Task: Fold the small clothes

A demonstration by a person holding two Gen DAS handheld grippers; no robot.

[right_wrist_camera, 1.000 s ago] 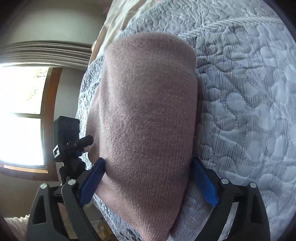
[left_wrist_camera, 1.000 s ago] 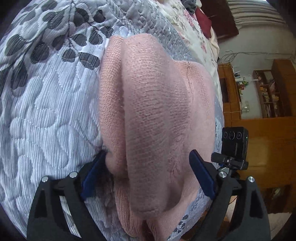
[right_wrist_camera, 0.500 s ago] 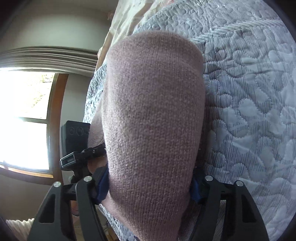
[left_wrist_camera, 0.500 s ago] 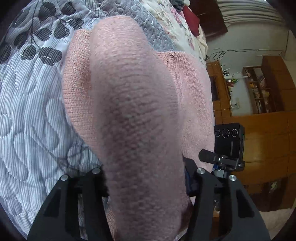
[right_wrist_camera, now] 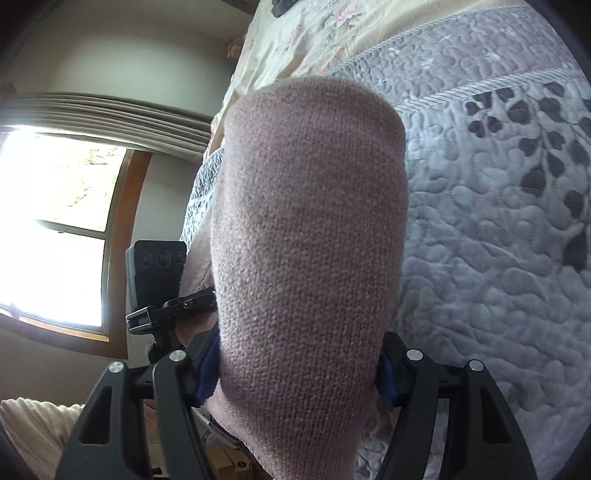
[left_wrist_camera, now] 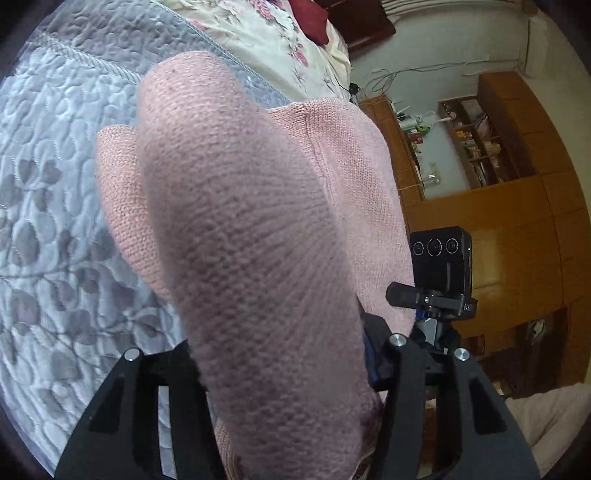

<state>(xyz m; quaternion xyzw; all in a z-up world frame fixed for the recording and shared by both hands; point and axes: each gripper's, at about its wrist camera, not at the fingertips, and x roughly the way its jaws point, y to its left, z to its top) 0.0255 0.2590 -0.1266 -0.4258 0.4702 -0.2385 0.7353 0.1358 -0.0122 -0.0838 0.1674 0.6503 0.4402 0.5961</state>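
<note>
Pink knit garment (left_wrist_camera: 258, 258) now lifted off grey quilt (left_wrist_camera: 55, 221), near edge pinched in both claws, far part still draped on quilt toward floral sheet (left_wrist_camera: 258, 33)
Left gripper (left_wrist_camera: 284, 354) went from wide open to clamped on knit; right gripper (right_wrist_camera: 299, 362) likewise
Both views tilted up since a second ago: fold-over stroke likely beginning
Camera on tripod (left_wrist_camera: 439, 266) stands beside garment, off quilt edge

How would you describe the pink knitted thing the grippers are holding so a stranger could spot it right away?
Start at the bed's grey quilted bedspread with dark leaf prints. Bunched above it is a pale pink knitted garment, pinched by the left gripper and the right gripper. It is the only plain, knitted piece; the cream floral sheet behind is patterned.
</note>
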